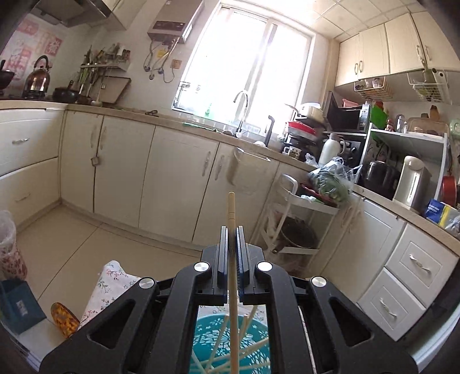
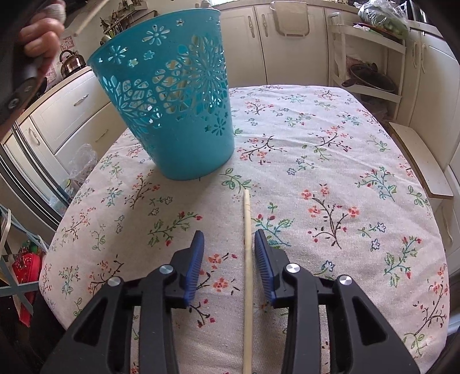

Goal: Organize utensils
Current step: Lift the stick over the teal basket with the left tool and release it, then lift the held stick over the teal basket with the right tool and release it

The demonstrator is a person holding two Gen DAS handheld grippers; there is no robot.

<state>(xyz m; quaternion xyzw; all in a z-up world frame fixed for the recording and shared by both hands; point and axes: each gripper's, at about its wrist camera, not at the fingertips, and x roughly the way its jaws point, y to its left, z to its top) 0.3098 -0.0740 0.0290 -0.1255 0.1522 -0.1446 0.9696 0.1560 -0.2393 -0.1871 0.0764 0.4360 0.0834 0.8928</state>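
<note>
My left gripper (image 1: pixel 231 230) is shut on a wooden chopstick (image 1: pixel 231 210) and holds it above the teal cut-out basket (image 1: pixel 253 345), which has several chopsticks inside. In the right wrist view the teal basket (image 2: pixel 172 100) stands on the floral tablecloth (image 2: pixel 330 158). A second wooden chopstick (image 2: pixel 246 244) lies on the cloth between the fingers of my right gripper (image 2: pixel 229 238), which is open around it. The held chopstick's end (image 2: pixel 89 18) shows at the top left, by the person's hand.
White kitchen cabinets (image 1: pixel 161 172) and a sink counter stand behind the table. A white trolley (image 1: pixel 293 227) with pans stands to the right. A bin with a floral bag (image 1: pixel 8 247) and a blue box (image 1: pixel 17 307) are at the left.
</note>
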